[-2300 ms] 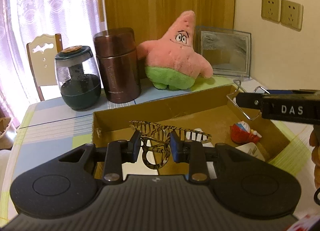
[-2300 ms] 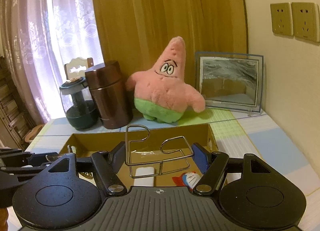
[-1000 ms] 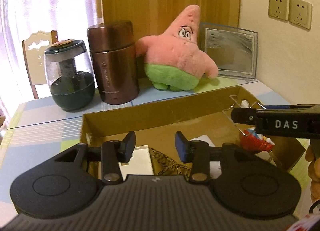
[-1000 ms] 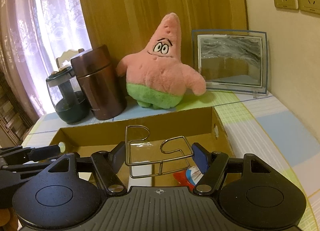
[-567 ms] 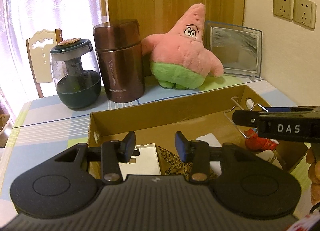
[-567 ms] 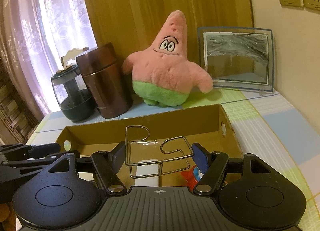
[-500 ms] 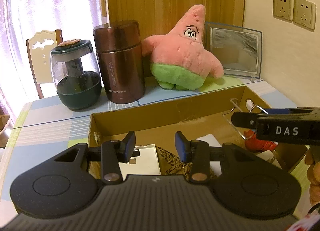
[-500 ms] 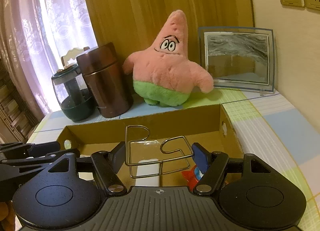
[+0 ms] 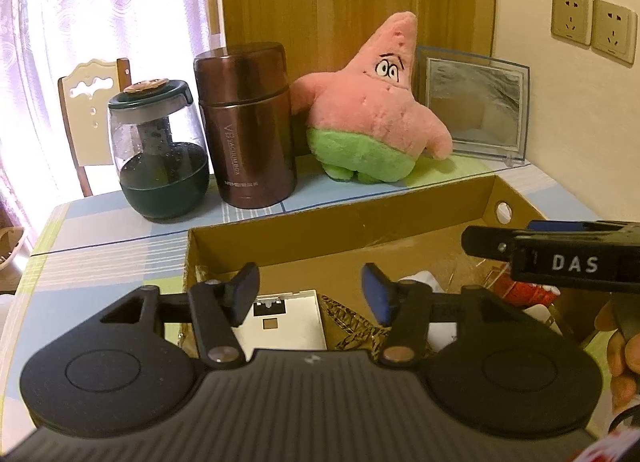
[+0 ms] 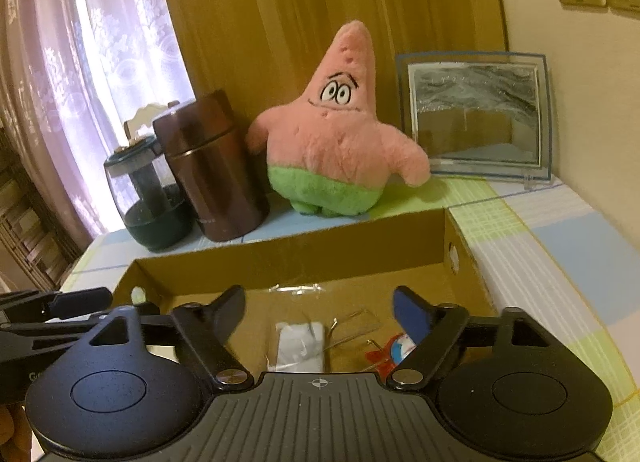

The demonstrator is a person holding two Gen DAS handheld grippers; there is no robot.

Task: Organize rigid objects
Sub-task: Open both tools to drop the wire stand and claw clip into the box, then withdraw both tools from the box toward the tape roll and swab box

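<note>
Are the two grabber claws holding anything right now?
No. The left gripper and right gripper are both open with nothing between their fingers, above the cardboard box.

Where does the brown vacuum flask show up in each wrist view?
Left wrist: brown vacuum flask, left of centre, between glass jar and pink starfish plush.
Right wrist: flask, left of centre.
Shared landmark: the plush, right beside the flask.
</note>
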